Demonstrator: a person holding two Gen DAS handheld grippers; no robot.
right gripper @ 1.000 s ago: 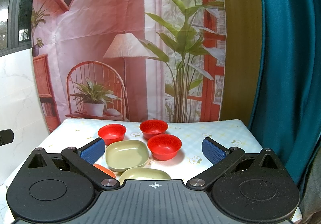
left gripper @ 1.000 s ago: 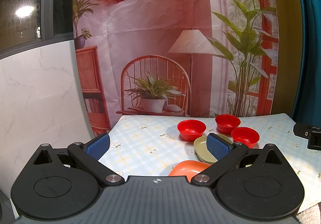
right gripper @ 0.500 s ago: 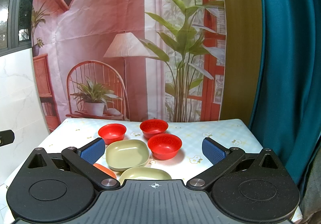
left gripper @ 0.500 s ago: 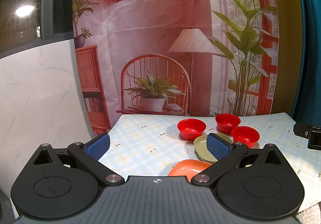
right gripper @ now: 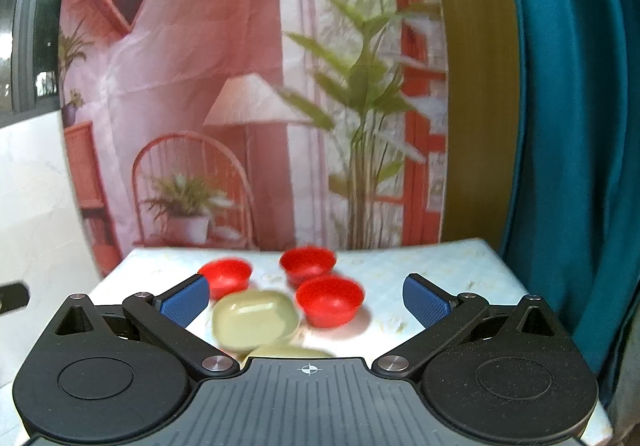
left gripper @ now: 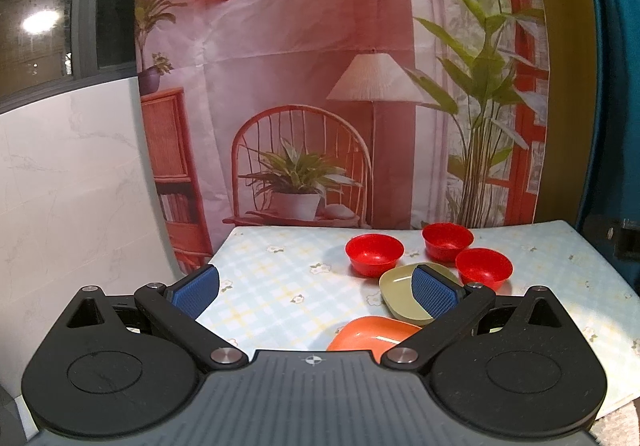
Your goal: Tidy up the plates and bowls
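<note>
Nothing stacked yet: your left gripper point(left gripper: 314, 288) and right gripper point(right gripper: 306, 298) are wide open, empty.
Three round red plastic bowls point(right gripper: 330, 300) and the shallow olive-green plates point(right gripper: 256, 320) sit separate, ahead between your jaws.

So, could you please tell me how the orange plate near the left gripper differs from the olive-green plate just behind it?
The shallow orange rounded-square plate lies nearest the left hand-held gripper, partly hidden behind its body; the shallow olive-green rounded-square plate lies farther back, beside the three red bowls, with one blue pad in front of it. They differ plainly in colour. Both share the same rounded-square form and rest flat and empty on the checked tablecloth.
</note>
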